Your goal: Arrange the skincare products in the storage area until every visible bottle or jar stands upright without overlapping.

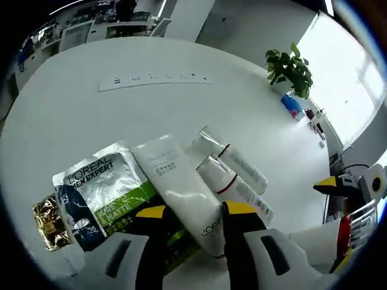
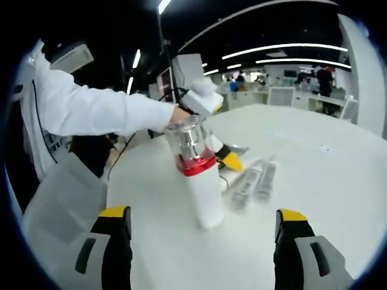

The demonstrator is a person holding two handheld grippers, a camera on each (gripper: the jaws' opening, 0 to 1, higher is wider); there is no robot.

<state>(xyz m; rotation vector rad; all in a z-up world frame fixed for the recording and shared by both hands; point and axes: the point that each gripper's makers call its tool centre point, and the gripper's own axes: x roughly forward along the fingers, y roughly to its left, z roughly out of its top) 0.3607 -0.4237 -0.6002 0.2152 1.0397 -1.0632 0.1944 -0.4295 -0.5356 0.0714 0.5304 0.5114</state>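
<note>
The left gripper [image 1: 193, 212], jaws spread, straddles the lying white L'Oreal tube [image 1: 181, 184], its long axis running away from the jaws. The right gripper [image 2: 202, 220] is spread too, facing 1 upright bottle [image 2: 198, 175].

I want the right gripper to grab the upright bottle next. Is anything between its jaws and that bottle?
Nothing visible: bare table lies between the open right gripper and the upright bottle. Two lying tubes rest beside it.
</note>
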